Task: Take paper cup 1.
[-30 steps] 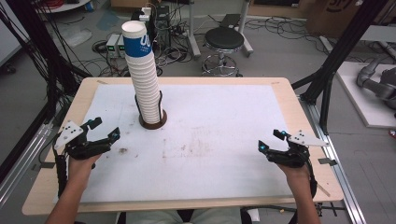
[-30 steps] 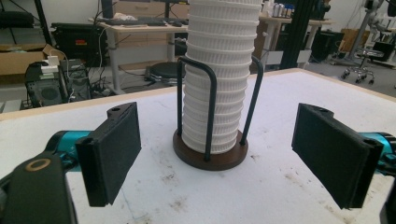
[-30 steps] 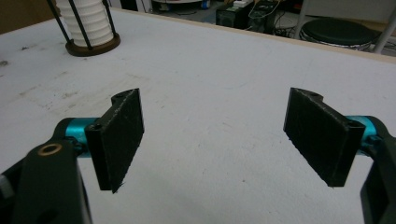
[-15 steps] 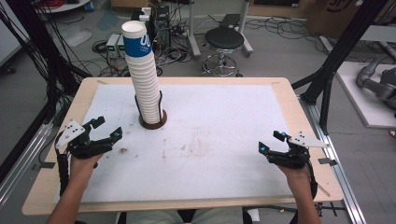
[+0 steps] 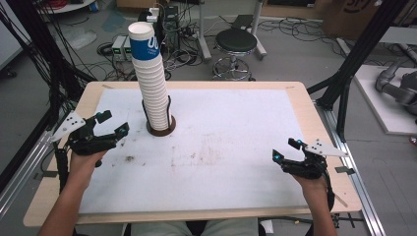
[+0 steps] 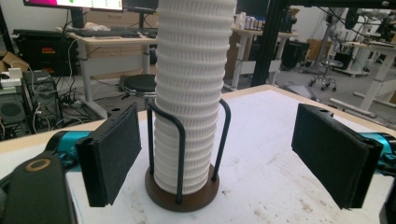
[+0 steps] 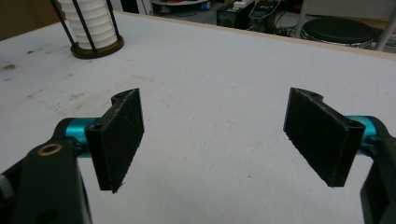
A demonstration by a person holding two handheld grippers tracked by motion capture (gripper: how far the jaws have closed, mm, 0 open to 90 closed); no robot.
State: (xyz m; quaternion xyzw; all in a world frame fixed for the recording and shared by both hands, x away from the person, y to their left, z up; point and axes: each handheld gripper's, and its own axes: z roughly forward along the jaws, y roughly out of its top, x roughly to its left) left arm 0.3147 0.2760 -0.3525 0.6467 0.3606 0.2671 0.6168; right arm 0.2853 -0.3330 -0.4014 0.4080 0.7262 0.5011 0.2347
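A tall stack of white paper cups, the top one with a blue band, stands in a round brown holder with black wire uprights at the table's back left. My left gripper is open just left of the holder, its jaws pointing at the stack's base. In the left gripper view the ribbed stack of cups rises between the wide-apart pads, a little beyond them. My right gripper hovers open near the table's front right, with nothing between its jaws. The stack of cups lies far off in the right gripper view.
A white sheet with faint brown stains covers the wooden table. Behind the table stand a black stool, cables and black frame legs.
My left gripper has moved right, closer to the cup holder. The right gripper has barely shifted.
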